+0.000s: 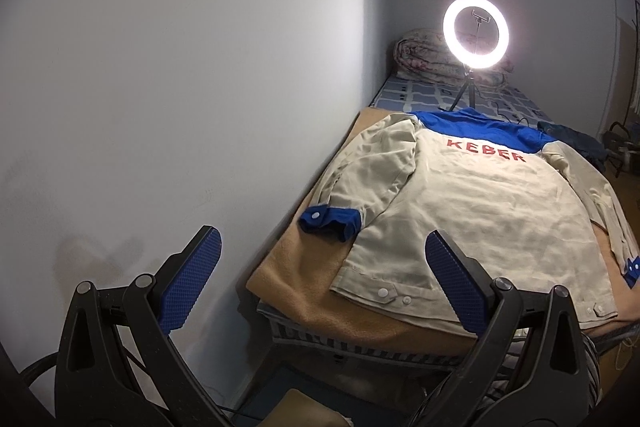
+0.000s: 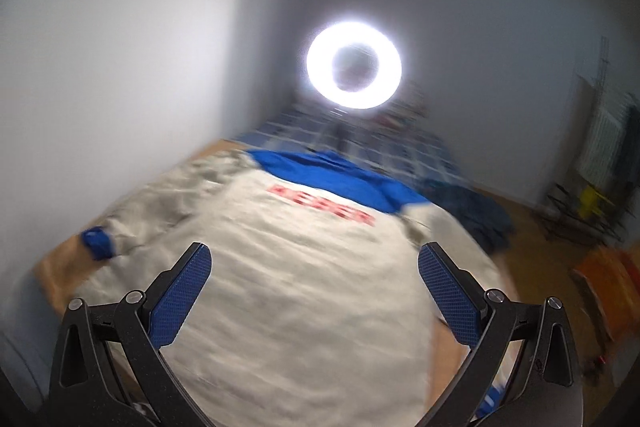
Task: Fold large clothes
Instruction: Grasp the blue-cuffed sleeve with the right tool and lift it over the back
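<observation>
A beige work jacket (image 1: 472, 211) with a blue yoke, blue cuffs and red lettering lies back-up, spread flat on a tan blanket (image 1: 304, 275) over the bed. Its left sleeve is folded in, its blue cuff (image 1: 328, 223) near the wall side. My left gripper (image 1: 324, 247) is open and empty, held off the bed's near left corner. My right gripper (image 2: 314, 261) is open and empty, above the jacket (image 2: 304, 287) near its lower back. The right wrist view is motion-blurred.
A lit ring light (image 1: 476, 33) on a small tripod stands on the bed beyond the collar, also in the right wrist view (image 2: 354, 67). A rolled quilt (image 1: 424, 61) lies behind it. A white wall (image 1: 180, 87) runs along the left. A dark blue garment (image 1: 572, 141) lies right of the jacket.
</observation>
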Tool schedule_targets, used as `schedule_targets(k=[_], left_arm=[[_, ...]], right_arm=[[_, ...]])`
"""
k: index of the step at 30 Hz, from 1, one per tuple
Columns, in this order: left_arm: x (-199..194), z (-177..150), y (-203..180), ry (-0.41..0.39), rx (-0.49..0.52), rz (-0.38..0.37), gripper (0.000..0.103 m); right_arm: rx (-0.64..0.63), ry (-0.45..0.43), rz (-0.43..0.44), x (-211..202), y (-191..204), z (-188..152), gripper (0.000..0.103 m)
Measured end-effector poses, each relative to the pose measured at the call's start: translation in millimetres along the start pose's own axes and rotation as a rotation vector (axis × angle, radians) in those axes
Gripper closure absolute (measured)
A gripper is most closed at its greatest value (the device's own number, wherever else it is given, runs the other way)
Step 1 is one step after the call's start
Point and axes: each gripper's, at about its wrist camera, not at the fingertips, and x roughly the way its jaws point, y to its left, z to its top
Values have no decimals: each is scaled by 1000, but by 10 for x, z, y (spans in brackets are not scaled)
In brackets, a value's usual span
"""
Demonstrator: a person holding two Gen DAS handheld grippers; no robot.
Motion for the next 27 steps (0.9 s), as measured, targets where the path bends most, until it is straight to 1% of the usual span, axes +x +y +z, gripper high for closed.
schedule_targets(k=[2, 3, 5, 8, 9, 10, 11, 13, 14, 15, 17, 18, 19, 22, 23, 27], left_arm=[[17, -61, 55, 2, -14, -17, 0], [28, -81, 68, 8, -17, -18, 0], [46, -137, 97, 24, -15, -15, 0], [58, -201, 117, 46, -8, -11, 0], [53, -212, 115, 50, -6, -9, 0], [48, -225, 116, 52, -4, -5, 0], [46, -236, 116, 55, -1, 0, 0], [57, -245, 132, 68, -6, 9, 0], [64, -250, 144, 73, -11, 6, 0], [72, -254, 161, 77, -19, 6, 0], [102, -258, 199, 86, -28, 7, 0], [118, -263, 214, 90, -32, 9, 0], [133, -266, 224, 91, -33, 11, 0], [186, -299, 251, 105, -38, 14, 0], [214, -314, 261, 116, -45, 11, 0], [322, -378, 267, 168, -62, -31, 0]], right_arm=[[-59, 3, 64, 136, 209, 67, 0], [-81, 10, 109, 203, 311, 105, 0], [-114, 39, 185, 340, 518, 178, 0], [-120, 102, 302, 631, 854, 309, 0], [-114, 118, 334, 680, 906, 313, 0], [-106, 148, 398, 807, 1049, 354, 1], [-100, 166, 438, 883, 1136, 372, 2], [-89, 222, 524, 1090, 1393, 401, 10], [-86, 248, 547, 1181, 1493, 402, 12], [-89, 268, 554, 1261, 1604, 396, 17], [-105, 308, 551, 1407, 1834, 373, 21], [-110, 322, 547, 1459, 1899, 366, 25], [-110, 352, 546, 1555, 2017, 346, 28], [-86, 423, 573, 1807, 2174, 269, 28], [-65, 460, 586, 1911, 2220, 230, 28], [68, 617, 635, 2325, 2345, 50, 28]])
